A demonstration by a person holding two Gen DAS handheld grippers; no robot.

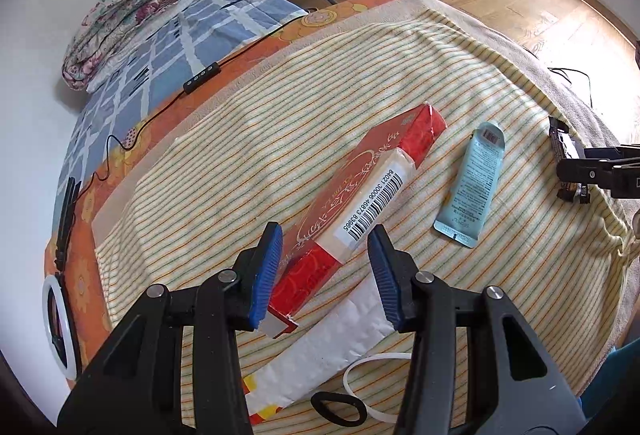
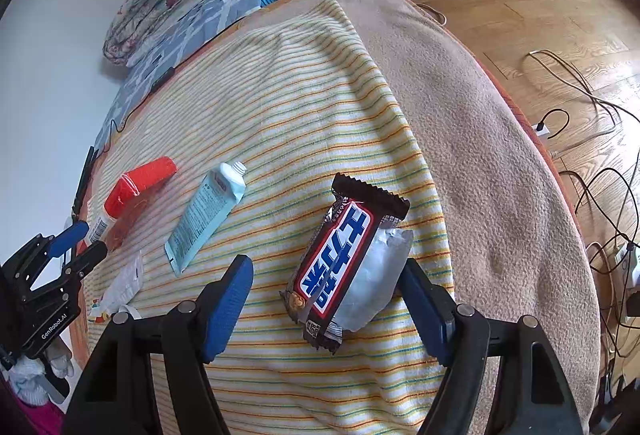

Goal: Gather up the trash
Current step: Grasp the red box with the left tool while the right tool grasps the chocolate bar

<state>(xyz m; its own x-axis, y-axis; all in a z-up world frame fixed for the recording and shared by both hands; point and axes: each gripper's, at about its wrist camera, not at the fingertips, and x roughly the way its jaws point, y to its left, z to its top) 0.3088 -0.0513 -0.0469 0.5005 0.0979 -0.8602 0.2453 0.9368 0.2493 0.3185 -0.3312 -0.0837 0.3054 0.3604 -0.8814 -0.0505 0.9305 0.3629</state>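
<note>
On the striped towel (image 2: 304,107), hovering released over trash: left gripper (image 1: 326,275) straddling the red box (image 1: 360,203) at 12 o'clock, right gripper (image 2: 326,311) straddling the candy wrapper (image 2: 348,263). Lowering squarely, centring each piece before closing, avoiding snagging cloth.

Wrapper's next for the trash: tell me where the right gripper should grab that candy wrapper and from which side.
Grip the candy wrapper across its narrow width near the middle, coming straight down from above. It lies flat on the striped towel, long axis running away from the right gripper, whose open fingers already straddle it. Avoid the torn silver flap, which would probably crumple.
</note>
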